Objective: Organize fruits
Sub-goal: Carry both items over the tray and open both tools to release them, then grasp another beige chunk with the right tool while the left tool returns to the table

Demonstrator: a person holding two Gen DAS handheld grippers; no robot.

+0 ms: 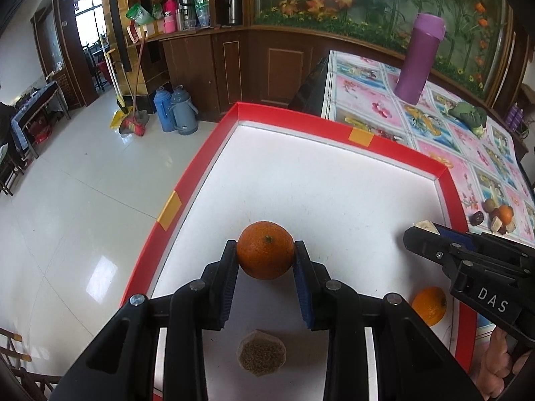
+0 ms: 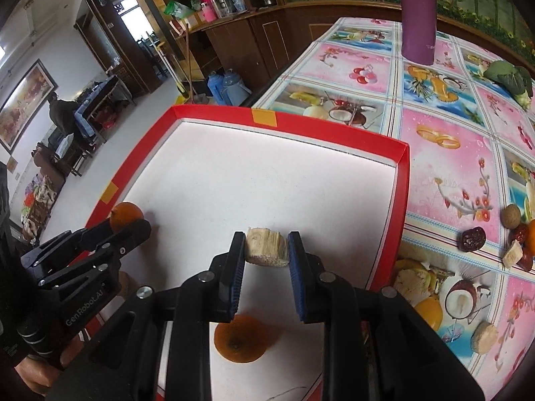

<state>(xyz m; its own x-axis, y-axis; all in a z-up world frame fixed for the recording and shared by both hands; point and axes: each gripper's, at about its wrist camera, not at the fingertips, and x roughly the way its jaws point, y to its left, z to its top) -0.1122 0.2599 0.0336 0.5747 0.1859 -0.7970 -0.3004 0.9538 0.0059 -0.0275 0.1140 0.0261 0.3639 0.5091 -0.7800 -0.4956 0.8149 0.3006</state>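
My left gripper is shut on an orange, held just above the white floor of a red-rimmed tray. A second orange lies in the tray by its right rim, and a round brown grainy piece lies under my left fingers. My right gripper is shut on a pale beige fruit chunk over the tray, above the second orange. In the right wrist view the left gripper and its orange sit at the tray's left rim.
Loose fruit pieces lie on the flowered tablecloth right of the tray, among them a brown round fruit and a dark date. A purple bottle and a green vegetable stand farther back. The floor drops off left of the tray.
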